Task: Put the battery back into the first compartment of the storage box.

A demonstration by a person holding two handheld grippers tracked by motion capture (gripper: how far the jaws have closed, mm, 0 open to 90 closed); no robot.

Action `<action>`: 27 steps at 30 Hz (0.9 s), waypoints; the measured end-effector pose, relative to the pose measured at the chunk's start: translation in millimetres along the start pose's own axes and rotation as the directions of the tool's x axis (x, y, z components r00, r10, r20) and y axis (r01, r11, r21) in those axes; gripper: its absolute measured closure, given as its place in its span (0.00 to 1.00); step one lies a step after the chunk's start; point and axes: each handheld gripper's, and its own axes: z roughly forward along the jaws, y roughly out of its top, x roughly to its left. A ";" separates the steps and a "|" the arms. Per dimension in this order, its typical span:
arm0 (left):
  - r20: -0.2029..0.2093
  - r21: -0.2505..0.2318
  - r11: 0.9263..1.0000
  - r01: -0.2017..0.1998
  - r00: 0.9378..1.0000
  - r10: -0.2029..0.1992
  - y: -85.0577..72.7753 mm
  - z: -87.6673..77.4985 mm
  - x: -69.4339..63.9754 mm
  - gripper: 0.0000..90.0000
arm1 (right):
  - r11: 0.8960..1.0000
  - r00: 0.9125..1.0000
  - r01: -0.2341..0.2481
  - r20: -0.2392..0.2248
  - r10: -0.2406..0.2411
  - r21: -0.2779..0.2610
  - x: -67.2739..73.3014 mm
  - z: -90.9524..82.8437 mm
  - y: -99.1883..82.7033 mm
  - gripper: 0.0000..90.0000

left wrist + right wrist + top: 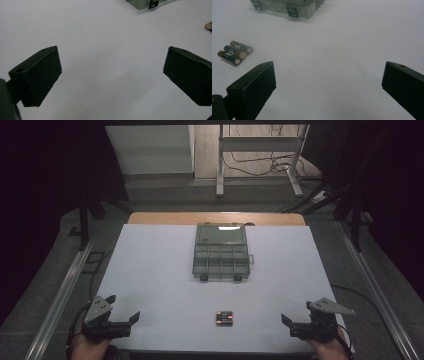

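Three batteries (224, 318) lie side by side near the front edge of the white surface (150, 270), between the left gripper (121, 312) and right gripper (296, 316), well apart from both. Both grippers' fingers are spread wide, pinching nothing. The compartment box (220, 252) sits open farther back.

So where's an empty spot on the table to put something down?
Lots of room: the white table is bare left and right of the clear box, and between each gripper and the batteries. Only the middle strip, box to batteries, is taken.
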 end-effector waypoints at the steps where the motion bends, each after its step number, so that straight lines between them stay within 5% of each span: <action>1: 0.003 0.001 1.000 0.000 1.000 0.000 -0.2 -0.3 0.3 0.03 | 1.000 1.000 0.008 0.003 -0.008 0.000 0.9 0.1 0.3 0.00; 27: 0.006 -0.031 0.999 0.025 1.000 -0.025 -2.5 -3.5 4.0 0.00 | 0.994 0.996 0.089 -0.003 -0.089 0.066 8.3 9.2 5.1 0.00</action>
